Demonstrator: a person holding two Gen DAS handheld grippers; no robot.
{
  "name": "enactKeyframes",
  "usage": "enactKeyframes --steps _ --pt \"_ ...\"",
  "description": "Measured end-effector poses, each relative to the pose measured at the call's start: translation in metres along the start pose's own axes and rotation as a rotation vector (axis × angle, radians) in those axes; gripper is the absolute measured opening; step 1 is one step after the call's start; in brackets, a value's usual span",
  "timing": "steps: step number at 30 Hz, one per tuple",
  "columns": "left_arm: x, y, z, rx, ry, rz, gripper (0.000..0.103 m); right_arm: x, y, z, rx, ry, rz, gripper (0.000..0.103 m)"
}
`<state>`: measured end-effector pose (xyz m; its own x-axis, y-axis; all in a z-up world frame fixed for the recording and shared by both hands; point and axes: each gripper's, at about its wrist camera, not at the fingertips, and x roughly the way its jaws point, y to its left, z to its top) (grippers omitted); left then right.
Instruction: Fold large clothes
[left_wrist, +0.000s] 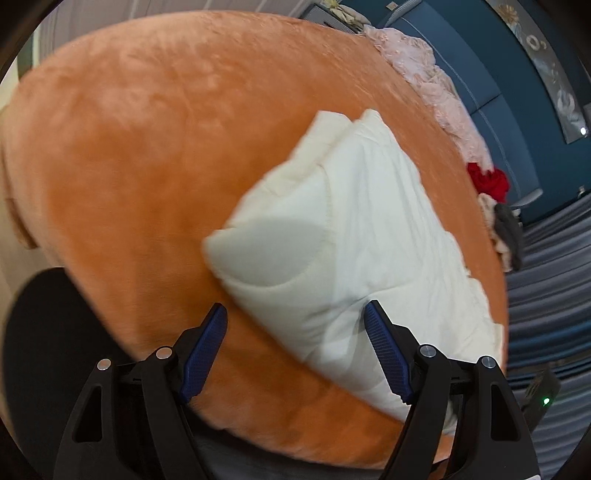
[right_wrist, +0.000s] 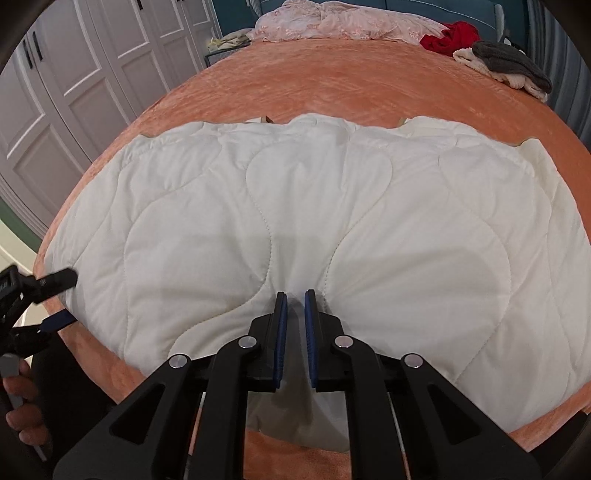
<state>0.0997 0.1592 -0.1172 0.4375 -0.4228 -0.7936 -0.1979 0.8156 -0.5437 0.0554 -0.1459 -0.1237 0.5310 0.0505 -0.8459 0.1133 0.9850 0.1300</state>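
A white quilted blanket (right_wrist: 295, 206) lies folded on an orange plush bed cover (right_wrist: 332, 85); it also shows in the left wrist view (left_wrist: 332, 229). My right gripper (right_wrist: 294, 295) is shut on the blanket's near edge, pinching a fold of white cloth between its blue pads. My left gripper (left_wrist: 295, 310) is open and empty, hovering over the blanket's left end with its jaws wide apart. The left gripper also shows at the left edge of the right wrist view (right_wrist: 55, 299), beside the blanket's left end.
A pink lace garment (right_wrist: 332, 22), a red garment (right_wrist: 450, 37) and a grey and cream pile (right_wrist: 509, 66) lie at the bed's far side. White wardrobe doors (right_wrist: 74, 74) stand to the left. A blue headboard (left_wrist: 480, 74) is beyond the bed.
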Motion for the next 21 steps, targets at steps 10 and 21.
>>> enactKeyframes --steps 10,21 --pt "0.002 -0.029 0.010 0.047 -0.067 -0.003 0.036 -0.005 -0.006 0.002 0.064 0.027 0.037 0.008" --pt "-0.103 -0.073 -0.003 0.315 -0.183 -0.086 0.015 -0.048 0.017 -0.033 -0.018 0.109 0.145 0.009"
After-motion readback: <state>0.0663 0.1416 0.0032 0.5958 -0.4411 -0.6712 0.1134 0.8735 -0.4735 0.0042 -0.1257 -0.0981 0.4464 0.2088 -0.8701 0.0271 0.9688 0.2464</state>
